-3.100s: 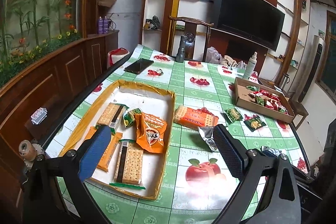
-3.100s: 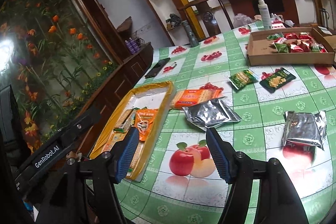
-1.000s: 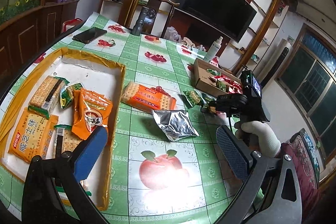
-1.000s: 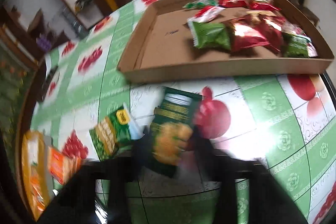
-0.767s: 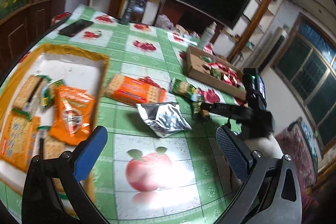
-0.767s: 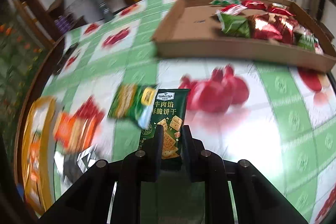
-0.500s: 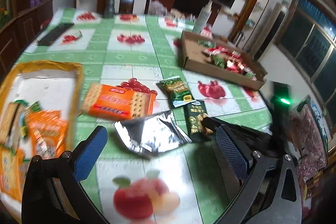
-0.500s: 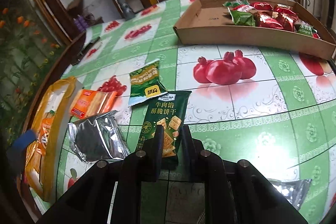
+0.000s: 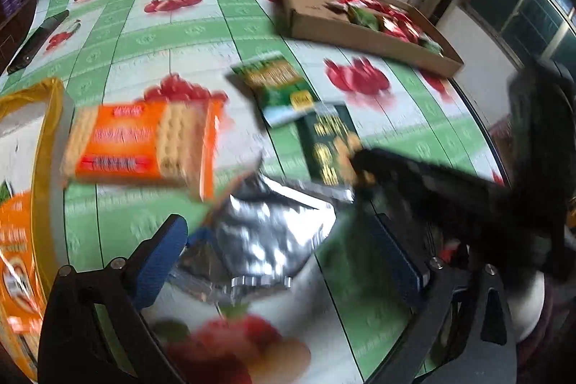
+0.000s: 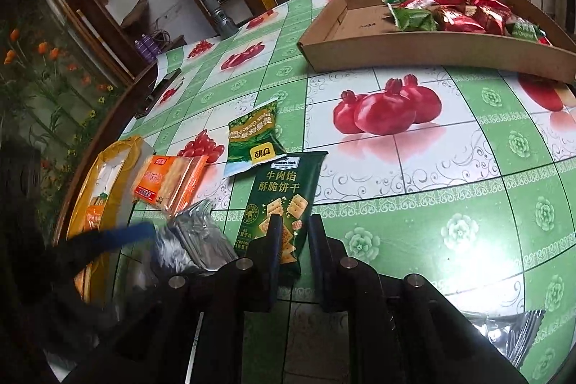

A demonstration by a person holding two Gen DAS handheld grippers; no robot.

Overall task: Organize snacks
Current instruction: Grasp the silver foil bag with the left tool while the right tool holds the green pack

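- Snacks lie on the green tablecloth (image 10: pixel 414 215) btwn 2 trays.
- Cardboard tray (image 10: pixel 432 51), far side, holds red & green packs.
- Yellow tray (image 9: pixel 48 139) at left.
- Orange cracker pack (image 9: pixel 140 143) beside it.
- Silver bag (image 9: pixel 266 236) btwn spread fingers of left gripper (image 9: pixel 284 261), not pinched.
- Right gripper (image 10: pixel 292 233) clamped on dark green pack (image 10: pixel 284 200).

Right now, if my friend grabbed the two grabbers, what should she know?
Right gripper: jaws just closed, shut on the dark green cracker packet, which lies on the table.
Left gripper: jaws open around the silver pouch, not pinching it.
Done: some snacks sit in the cardboard tray and yellow tray.
Left: light green packet, orange cracker pack, both held items.
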